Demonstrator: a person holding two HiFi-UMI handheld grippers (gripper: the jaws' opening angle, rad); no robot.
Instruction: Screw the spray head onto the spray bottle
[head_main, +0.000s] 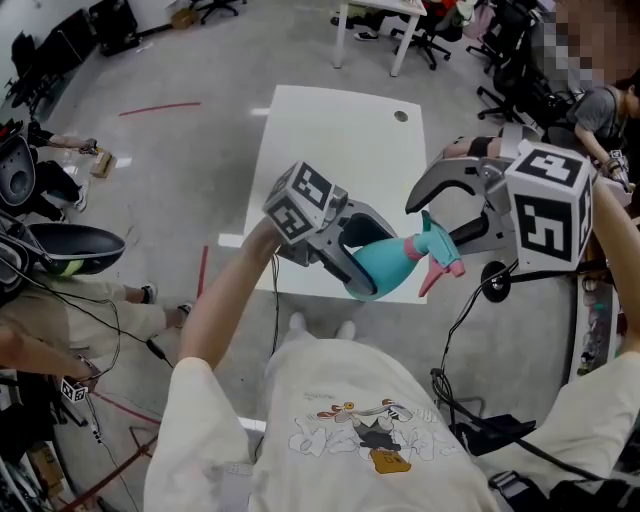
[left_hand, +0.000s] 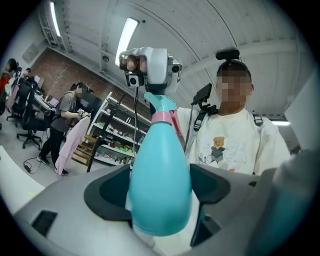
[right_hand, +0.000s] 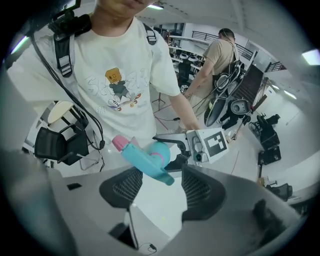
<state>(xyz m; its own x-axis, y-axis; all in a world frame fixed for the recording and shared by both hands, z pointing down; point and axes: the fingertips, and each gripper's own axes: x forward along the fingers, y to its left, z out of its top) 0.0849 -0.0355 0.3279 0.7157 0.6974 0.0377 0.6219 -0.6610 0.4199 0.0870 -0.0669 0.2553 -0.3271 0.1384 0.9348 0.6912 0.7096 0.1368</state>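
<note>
The left gripper (head_main: 352, 252) is clamped on the belly of the teal spray bottle (head_main: 385, 268), holding it in the air above the near edge of the white table (head_main: 330, 130). The bottle's long axis lies roughly level, its neck aimed rightward at the other hand. The spray head (head_main: 438, 248), teal with pink trim, sits on that neck; how far it is threaded I cannot tell. The right gripper (head_main: 438, 222) is nearer the head. Its 2 jaws stand wide, 1 on each side of it, pressing on nothing. It likely needs to close and twist about that axis.
</note>
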